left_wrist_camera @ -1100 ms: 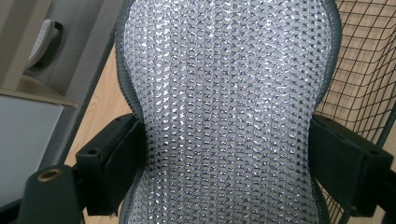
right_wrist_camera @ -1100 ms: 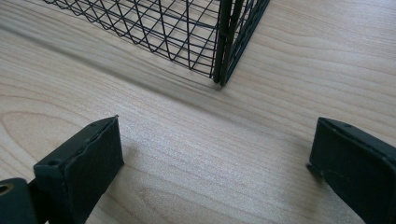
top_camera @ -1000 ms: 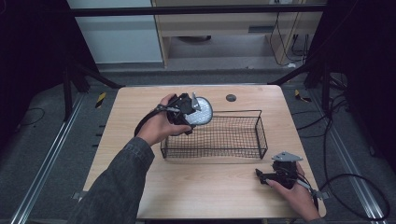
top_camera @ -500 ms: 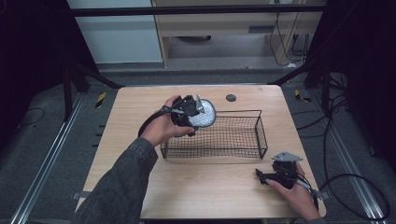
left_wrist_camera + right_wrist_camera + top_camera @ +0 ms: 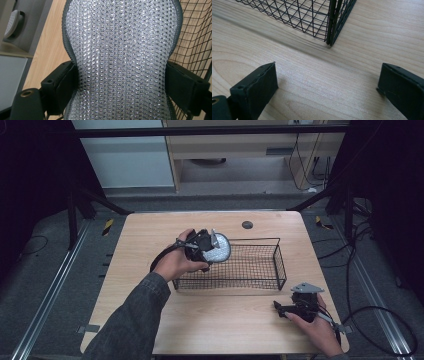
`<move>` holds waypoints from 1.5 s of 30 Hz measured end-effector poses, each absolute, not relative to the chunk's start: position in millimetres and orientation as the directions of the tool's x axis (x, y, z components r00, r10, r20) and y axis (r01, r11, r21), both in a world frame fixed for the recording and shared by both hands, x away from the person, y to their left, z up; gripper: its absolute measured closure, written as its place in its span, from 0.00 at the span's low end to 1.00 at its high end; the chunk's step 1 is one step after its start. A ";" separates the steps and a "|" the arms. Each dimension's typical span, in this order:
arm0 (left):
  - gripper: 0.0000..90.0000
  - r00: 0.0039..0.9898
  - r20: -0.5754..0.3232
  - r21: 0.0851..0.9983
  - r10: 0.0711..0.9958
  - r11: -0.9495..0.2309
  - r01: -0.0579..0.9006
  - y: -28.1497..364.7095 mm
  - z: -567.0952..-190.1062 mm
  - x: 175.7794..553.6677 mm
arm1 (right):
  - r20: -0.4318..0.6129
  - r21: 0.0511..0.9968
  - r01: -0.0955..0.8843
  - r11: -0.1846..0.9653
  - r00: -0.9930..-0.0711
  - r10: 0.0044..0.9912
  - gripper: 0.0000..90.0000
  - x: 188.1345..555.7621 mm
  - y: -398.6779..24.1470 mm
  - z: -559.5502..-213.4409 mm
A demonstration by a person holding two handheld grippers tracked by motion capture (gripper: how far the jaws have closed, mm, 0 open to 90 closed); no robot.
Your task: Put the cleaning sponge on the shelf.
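Table [image 5: 150,235] was evenly lit from overhead, surroundings dark; wire basket [image 5: 312,15] cast a soft shadow; silver mesh pad [image 5: 120,62] glinted.

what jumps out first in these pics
The shiny silver mesh pad, pinched at its waist by the left gripper, hangs over the left end of the black wire basket. Near the table's front right corner, the right gripper rests open on the wood.
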State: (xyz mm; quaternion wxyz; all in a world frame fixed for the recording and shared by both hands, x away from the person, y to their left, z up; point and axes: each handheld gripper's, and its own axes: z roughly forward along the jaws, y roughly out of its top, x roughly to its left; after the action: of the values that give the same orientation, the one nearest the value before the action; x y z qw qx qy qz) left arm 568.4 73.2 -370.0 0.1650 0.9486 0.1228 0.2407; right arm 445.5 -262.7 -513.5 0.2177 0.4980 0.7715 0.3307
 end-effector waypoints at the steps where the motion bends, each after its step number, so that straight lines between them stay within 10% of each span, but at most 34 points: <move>1: 0.16 0.857 0.412 0.369 0.310 -0.917 0.154 72.8 -372.1 568.0 | -0.005 0.726 0.626 0.284 -0.409 0.913 0.03 445.4 -262.6 -513.4; 45: 0.10 0.866 0.304 0.457 0.396 -0.859 0.232 84.0 -381.3 567.4 | -0.007 0.726 0.624 0.287 -0.411 0.912 0.03 445.7 -262.5 -513.5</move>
State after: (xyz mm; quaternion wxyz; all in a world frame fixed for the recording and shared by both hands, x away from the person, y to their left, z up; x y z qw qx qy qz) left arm 567.4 84.0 -381.3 0.2071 0.9436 0.1664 0.1978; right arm 445.7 -262.5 -513.5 0.2175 0.4973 0.7722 0.3303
